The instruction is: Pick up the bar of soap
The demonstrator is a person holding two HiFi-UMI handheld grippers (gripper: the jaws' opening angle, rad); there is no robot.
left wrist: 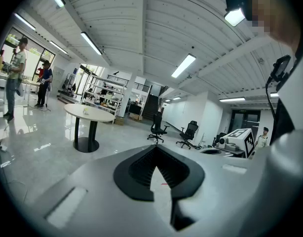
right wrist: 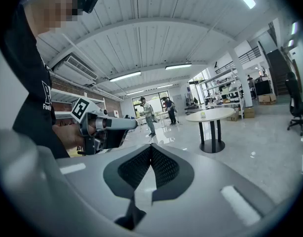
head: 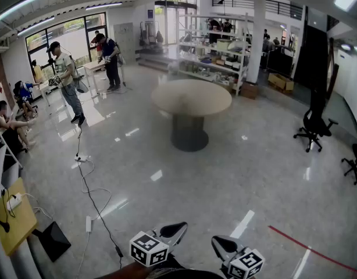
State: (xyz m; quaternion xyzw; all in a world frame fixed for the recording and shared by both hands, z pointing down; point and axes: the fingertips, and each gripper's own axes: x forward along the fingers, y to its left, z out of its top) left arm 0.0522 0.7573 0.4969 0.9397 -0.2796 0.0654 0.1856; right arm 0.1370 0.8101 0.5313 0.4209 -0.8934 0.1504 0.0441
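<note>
Both grippers are held low and close to the person's body, far from the round beige table [head: 191,97] in the middle of the room. In the head view the left gripper [head: 179,228] and right gripper [head: 217,242] show at the bottom edge, marker cubes up. The left gripper view has its jaws [left wrist: 155,149] closed tip to tip with nothing between them. The right gripper [right wrist: 151,147] is likewise shut and empty. A small pale thing [left wrist: 85,111] rests on the table top [right wrist: 203,114], too small to tell whether it is the bar of soap.
Cables [head: 91,196] trail over the glossy floor at the left, near a wooden desk [head: 15,222]. Several people [head: 67,80] stand or sit at the far left. Shelving [head: 216,57] stands behind the table, office chairs [head: 313,127] at the right, and a red floor line [head: 312,250] at the lower right.
</note>
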